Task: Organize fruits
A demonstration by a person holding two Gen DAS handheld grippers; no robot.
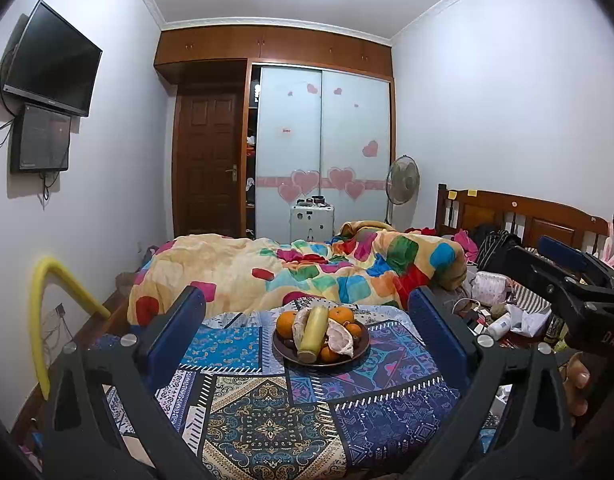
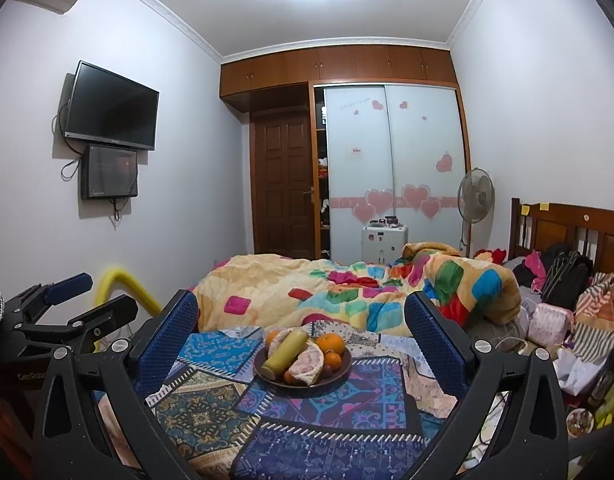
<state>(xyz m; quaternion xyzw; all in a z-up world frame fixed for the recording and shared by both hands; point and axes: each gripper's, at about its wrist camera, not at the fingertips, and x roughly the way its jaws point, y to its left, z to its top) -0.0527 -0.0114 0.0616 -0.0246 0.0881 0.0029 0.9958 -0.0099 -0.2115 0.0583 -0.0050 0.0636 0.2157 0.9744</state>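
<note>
a dark plate of fruit sits on a patterned blue cloth spread over the bed, ahead of both grippers; the left gripper and right gripper each stand wide apart and empty; heaped on the plate are oranges, a long yellow fruit and a peeled pomelo piece; the oranges look firm and likely to roll, best pinched across the middle; the pomelo looks soft and easily bruised.

plate on cloth | fruits on plate | duvet behind
</note>
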